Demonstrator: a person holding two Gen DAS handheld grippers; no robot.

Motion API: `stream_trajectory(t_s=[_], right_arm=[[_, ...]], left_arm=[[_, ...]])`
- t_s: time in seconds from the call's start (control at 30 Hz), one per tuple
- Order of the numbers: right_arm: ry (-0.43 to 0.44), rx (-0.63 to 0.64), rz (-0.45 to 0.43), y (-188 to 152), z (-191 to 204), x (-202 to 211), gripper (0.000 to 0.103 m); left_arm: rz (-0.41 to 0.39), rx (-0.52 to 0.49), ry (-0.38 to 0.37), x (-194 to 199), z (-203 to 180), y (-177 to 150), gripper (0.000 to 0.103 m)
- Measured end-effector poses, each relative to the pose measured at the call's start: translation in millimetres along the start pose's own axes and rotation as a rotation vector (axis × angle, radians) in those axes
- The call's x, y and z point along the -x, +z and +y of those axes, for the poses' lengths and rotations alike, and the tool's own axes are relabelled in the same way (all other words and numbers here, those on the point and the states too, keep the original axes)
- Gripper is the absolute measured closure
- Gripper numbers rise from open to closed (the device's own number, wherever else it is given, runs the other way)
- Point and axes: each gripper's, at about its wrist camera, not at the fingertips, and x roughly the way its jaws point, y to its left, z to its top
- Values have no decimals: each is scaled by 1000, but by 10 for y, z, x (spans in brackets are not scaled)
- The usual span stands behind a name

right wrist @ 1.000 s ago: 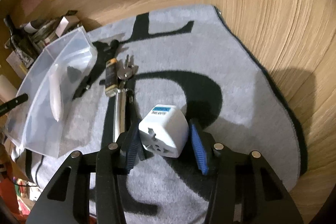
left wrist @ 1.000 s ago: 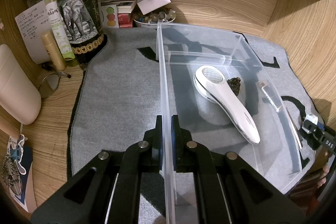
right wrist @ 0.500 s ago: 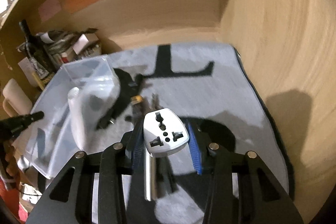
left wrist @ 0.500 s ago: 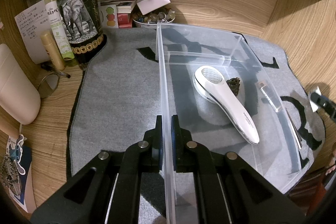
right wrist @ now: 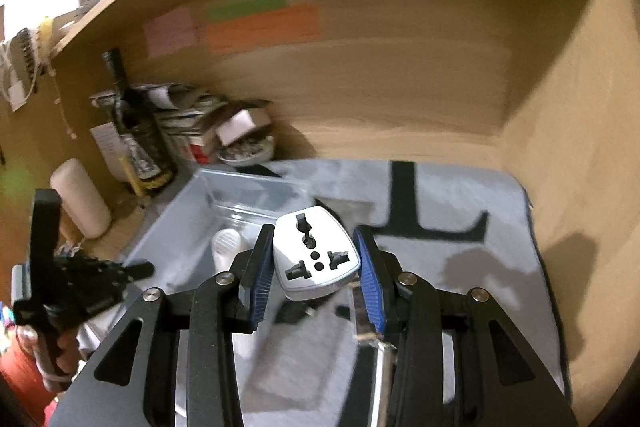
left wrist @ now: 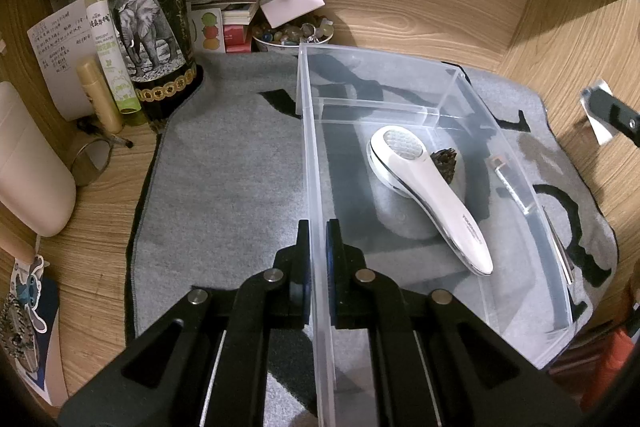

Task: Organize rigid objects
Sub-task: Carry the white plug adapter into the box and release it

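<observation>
- On the far left, a dark wine bottle (left wrist: 150, 23) stands on the wooden desk (left wrist: 92, 227); its label shows an elephant, the script beside it too small to read. The green spray bottle (left wrist: 108, 43) next to it reads "WATER"; the rest is unclear.
- The left gripper (left wrist: 318, 247) has its fingers pressed together on the left wall of the clear plastic bin (left wrist: 460, 99), steadying it on the grey mat (left wrist: 224, 179).
- Inside the bin lie a white handheld device (left wrist: 428, 187), its handle print unreadable, and a small dark lump.
- Right of the bin, the right gripper (right wrist: 316, 267) pinches the white travel adapter (right wrist: 316, 251) by its flat sides, lifted off the mat above the bin's near right edge, socket face up.
- The adapter looks light, rigid and smooth-shelled; its flat sides seem the surest hold, and a drop into the bin would likely do no harm.
</observation>
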Motion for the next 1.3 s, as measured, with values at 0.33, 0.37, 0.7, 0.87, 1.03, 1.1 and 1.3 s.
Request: stream_trajectory(t_s=[0.33, 0.37, 0.7, 0.87, 1.03, 1.1, 1.3], right_arm=[[113, 109, 91, 36, 412, -389, 67], [117, 118, 103, 28, 438, -429, 67], [176, 197, 238, -6, 691, -780, 67], [198, 261, 293, -77, 822, -884, 67], [210, 326, 333, -154, 950, -946, 67], [204, 343, 343, -184, 981, -965, 67], [197, 352, 374, -234, 1004, -1034, 67]], left_arm=[[0, -1, -1, -3, -14, 2, 98], [0, -1, -2, -3, -16, 2, 98], [0, 0, -2, -3, -25, 2, 98], [0, 0, -3, -2, -19, 1, 98], [0, 0, -4, -1, -12, 0, 98], [0, 0, -4, 0, -10, -1, 98], [0, 0, -4, -1, -18, 1, 98]])
